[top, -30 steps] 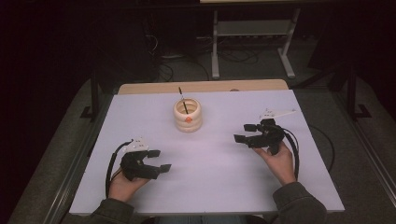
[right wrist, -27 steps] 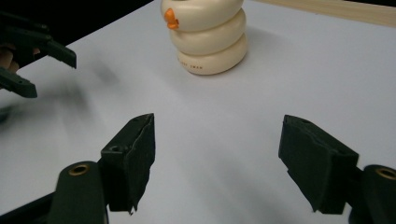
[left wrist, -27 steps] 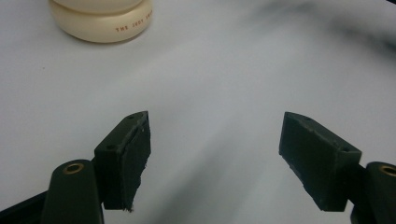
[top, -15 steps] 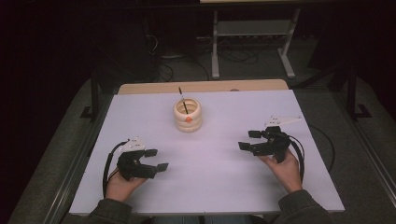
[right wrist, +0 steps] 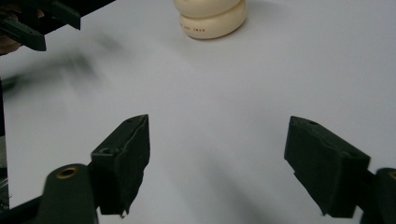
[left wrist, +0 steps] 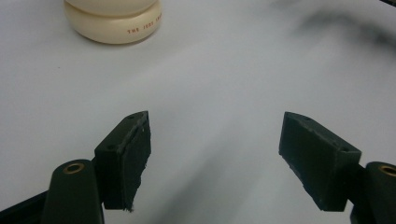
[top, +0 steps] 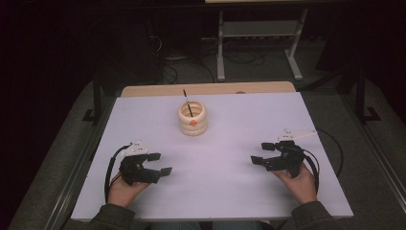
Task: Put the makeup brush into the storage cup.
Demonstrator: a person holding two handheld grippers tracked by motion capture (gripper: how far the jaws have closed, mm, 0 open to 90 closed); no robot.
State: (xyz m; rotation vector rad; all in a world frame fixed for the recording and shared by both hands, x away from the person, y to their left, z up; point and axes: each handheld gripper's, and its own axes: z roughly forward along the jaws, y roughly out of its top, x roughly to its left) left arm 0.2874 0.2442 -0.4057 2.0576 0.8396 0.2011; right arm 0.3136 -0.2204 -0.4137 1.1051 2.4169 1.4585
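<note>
A cream ringed pot stands at the far middle of the white table, with a thin black stick leaning out of it and an orange mark on its front. My left gripper rests near the front left, jaws wide apart and empty. In the left gripper view the gripper is open over bare table, with the pot ahead. My right gripper sits at the front right, open; its jaws have just been opening with nothing between them. The right gripper faces the pot.
A wooden board edge runs along the table's far side. Behind it on the dark floor stand a metal frame and loose cables. The other hand's gripper shows at the top left of the right gripper view.
My right hand has drawn back toward the table's near edge, and its jaws stand a little wider. The left hand and the pot have not moved.
</note>
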